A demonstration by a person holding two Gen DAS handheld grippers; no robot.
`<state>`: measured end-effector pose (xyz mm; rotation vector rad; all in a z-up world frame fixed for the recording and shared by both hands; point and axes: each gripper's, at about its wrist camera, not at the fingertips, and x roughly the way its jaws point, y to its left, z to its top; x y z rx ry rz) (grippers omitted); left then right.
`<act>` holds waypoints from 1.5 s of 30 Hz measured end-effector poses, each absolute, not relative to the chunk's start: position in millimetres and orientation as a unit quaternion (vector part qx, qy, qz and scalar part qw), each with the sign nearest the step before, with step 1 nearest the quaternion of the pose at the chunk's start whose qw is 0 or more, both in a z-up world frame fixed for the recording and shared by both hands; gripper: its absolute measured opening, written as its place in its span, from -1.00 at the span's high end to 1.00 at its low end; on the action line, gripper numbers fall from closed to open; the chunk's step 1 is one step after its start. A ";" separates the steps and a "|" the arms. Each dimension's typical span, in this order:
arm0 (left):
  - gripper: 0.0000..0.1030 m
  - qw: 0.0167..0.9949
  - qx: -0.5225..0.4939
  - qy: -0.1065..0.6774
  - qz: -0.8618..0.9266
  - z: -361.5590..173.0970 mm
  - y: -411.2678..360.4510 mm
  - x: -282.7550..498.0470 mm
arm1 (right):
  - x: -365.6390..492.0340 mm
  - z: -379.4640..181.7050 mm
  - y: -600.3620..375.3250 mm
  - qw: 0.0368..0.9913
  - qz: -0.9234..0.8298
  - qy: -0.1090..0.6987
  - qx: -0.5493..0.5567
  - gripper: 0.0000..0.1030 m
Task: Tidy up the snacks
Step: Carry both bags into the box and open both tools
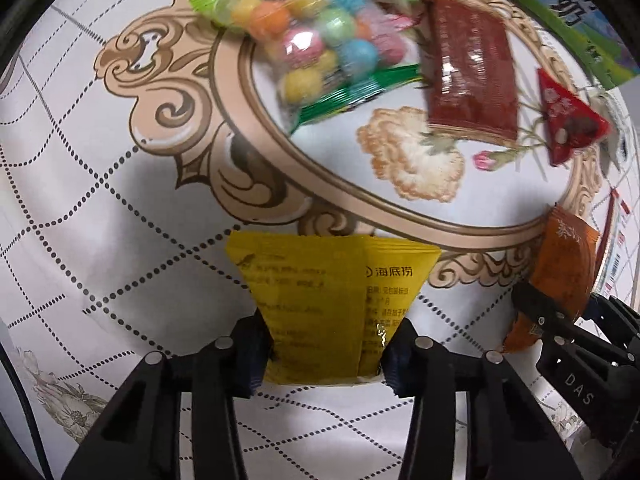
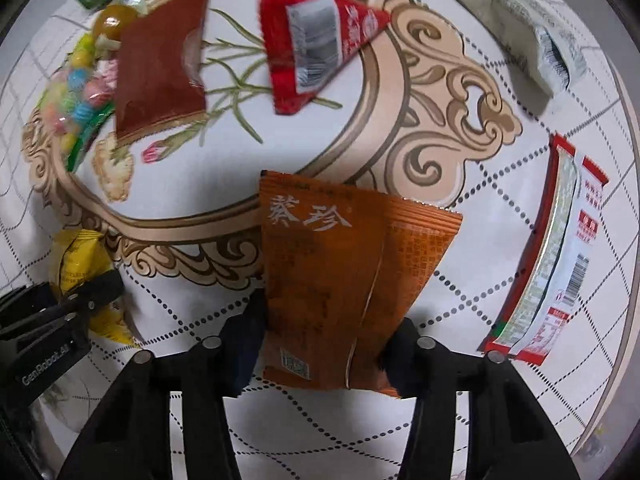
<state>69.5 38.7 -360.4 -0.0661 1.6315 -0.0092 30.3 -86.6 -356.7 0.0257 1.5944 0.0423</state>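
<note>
On the flat yellow foil snack packet (image 1: 328, 300) clamped in my left gripper (image 1: 326, 354) I read 海底捞 beside a round logo; the smaller print under it is too blurred. The black body of my right gripper (image 1: 576, 364) carries the letters DAS. The orange foil snack packet (image 2: 340, 276) pinched in that gripper shows 蔡珍 in white. From the right wrist view, the left gripper's black housing reads GenRobot.AI. The white-and-red plastic wrapper (image 2: 560, 264) bears a barcode, its text illegible.
</note>
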 end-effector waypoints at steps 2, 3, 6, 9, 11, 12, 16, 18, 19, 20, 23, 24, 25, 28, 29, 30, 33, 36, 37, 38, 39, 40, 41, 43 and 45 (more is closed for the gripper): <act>0.18 0.688 -0.033 0.725 -0.012 -352.8 29.4 69.9 | 28.1 -346.9 -91.8 0.703 0.029 0.711 0.024 0.00; 0.18 0.690 -0.036 0.723 -0.017 -347.3 25.9 70.5 | 28.6 -340.1 -94.1 0.706 0.033 0.707 0.029 0.00; 0.18 0.695 -0.047 0.717 -0.038 -323.5 14.0 75.4 | 34.6 -313.6 -103.4 0.718 0.045 0.694 0.044 0.01; 0.18 0.707 -0.062 0.702 -0.059 -294.5 1.7 87.5 | 40.2 -281.9 -113.0 0.731 0.061 0.677 0.062 0.01; 0.18 0.714 -0.075 0.691 -0.076 -271.8 -7.2 99.2 | 47.5 -254.2 -120.3 0.742 0.072 0.662 0.071 0.01; 0.18 0.721 -0.083 0.683 -0.084 -257.7 -12.0 106.9 | 52.0 -242.7 -124.5 0.748 0.077 0.655 0.075 0.01; 0.18 0.735 -0.105 0.660 -0.120 -213.9 -26.9 142.0 | 72.5 -185.5 -140.5 0.774 0.093 0.620 0.086 0.01; 0.18 0.737 -0.109 0.653 -0.139 -199.0 -32.9 166.5 | 89.0 -160.3 -148.8 0.786 0.099 0.603 0.094 0.01; 0.18 0.734 -0.113 0.652 -0.150 -189.1 -38.0 179.2 | 94.8 -153.0 -147.6 0.791 0.100 0.595 0.097 0.01; 0.18 0.735 -0.120 0.649 -0.158 -180.3 -36.0 191.4 | 103.9 -140.0 -152.9 0.798 0.101 0.586 0.095 0.01; 0.18 0.743 -0.114 0.637 -0.167 -157.1 -37.5 228.6 | 144.9 -118.2 -157.2 0.817 0.095 0.563 0.086 0.01; 0.18 0.748 -0.111 0.632 -0.167 -150.3 -39.9 240.4 | 161.3 -113.0 -160.0 0.820 0.092 0.558 0.086 0.01; 0.18 0.756 -0.103 0.625 -0.164 -143.8 -44.6 257.2 | 176.2 -109.1 -159.7 0.823 0.088 0.555 0.085 0.01; 0.18 0.765 -0.085 0.621 -0.149 -140.9 -48.8 303.4 | 224.8 -111.6 -163.6 0.819 0.084 0.562 0.084 0.01; 0.18 0.763 -0.084 0.625 -0.143 -143.0 -50.6 317.9 | 239.3 -115.1 -164.5 0.816 0.082 0.566 0.083 0.01; 0.18 0.760 -0.083 0.630 -0.140 -149.5 -52.6 332.4 | 250.5 -118.2 -165.4 0.813 0.080 0.570 0.081 0.01; 0.18 0.749 -0.074 0.645 -0.131 -165.8 -54.9 360.2 | 282.5 -138.2 -169.1 0.798 0.080 0.592 0.076 0.01; 0.18 0.731 -0.071 0.667 -0.125 -190.7 -61.2 381.4 | 303.9 -167.6 -171.1 0.778 0.080 0.618 0.073 0.01; 0.18 0.725 -0.071 0.674 -0.122 -200.3 -62.7 383.5 | 308.2 -178.5 -171.0 0.772 0.079 0.626 0.070 0.01; 0.18 0.722 -0.069 0.678 -0.121 -212.3 -65.3 389.4 | 313.3 -187.2 -171.1 0.766 0.079 0.634 0.069 0.01; 0.18 0.715 -0.067 0.686 -0.118 -223.1 -67.0 393.3 | 309.2 -195.7 -170.8 0.762 0.079 0.640 0.069 0.01; 0.18 0.709 -0.062 0.693 -0.114 -233.5 -69.1 395.6 | 312.7 -205.4 -170.9 0.755 0.078 0.647 0.069 0.01; 0.18 0.700 -0.056 0.703 -0.112 -245.6 -71.2 397.9 | 313.6 -215.3 -169.4 0.750 0.078 0.653 0.068 0.01; 0.18 0.687 -0.051 0.716 -0.111 -263.6 -73.1 399.9 | 314.9 -229.4 -169.1 0.741 0.080 0.663 0.067 0.01; 0.18 0.674 -0.051 0.729 -0.110 -279.1 -73.2 398.5 | 316.6 -241.2 -169.6 0.731 0.083 0.674 0.071 0.01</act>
